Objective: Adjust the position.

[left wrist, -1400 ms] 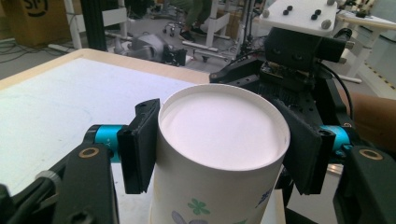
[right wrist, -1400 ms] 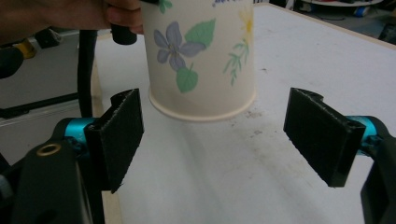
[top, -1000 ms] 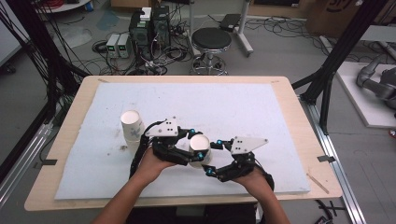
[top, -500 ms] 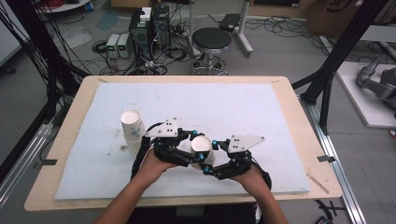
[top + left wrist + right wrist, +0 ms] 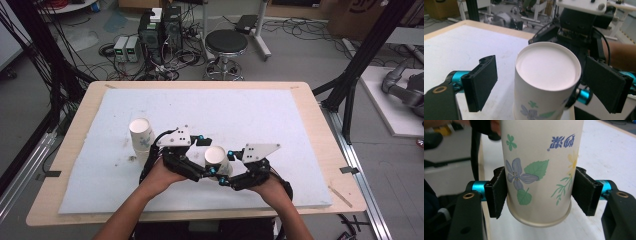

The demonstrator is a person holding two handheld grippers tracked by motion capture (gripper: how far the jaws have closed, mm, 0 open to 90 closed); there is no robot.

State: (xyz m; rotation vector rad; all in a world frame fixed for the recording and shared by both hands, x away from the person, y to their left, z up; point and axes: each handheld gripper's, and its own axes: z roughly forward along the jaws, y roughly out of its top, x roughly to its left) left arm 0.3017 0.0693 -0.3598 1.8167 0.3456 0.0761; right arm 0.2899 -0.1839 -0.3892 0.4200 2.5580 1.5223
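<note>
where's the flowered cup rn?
High view: flowered cup sits upside down near the table's front middle, gripped by the right tool, left tool open around it.

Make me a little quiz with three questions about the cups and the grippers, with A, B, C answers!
1. Where is the second paper cup?
A. on the stool
B. on the white mat, beside the left gripper
C. on the floor

2. How many paper cups are there?
A. two
B. four
C. five

3. Which gripper clamps the flowered cup?
A. the left gripper
B. neither
C. the right gripper

Answers:
1 B: in the high view it stands on the mat, next to the left gripper.
2 A: one cup apart, one between the grippers.
3 C: the right gripper has just closed, its pads pressing the cup; the left gripper's pads have just opened clear of it.
</note>
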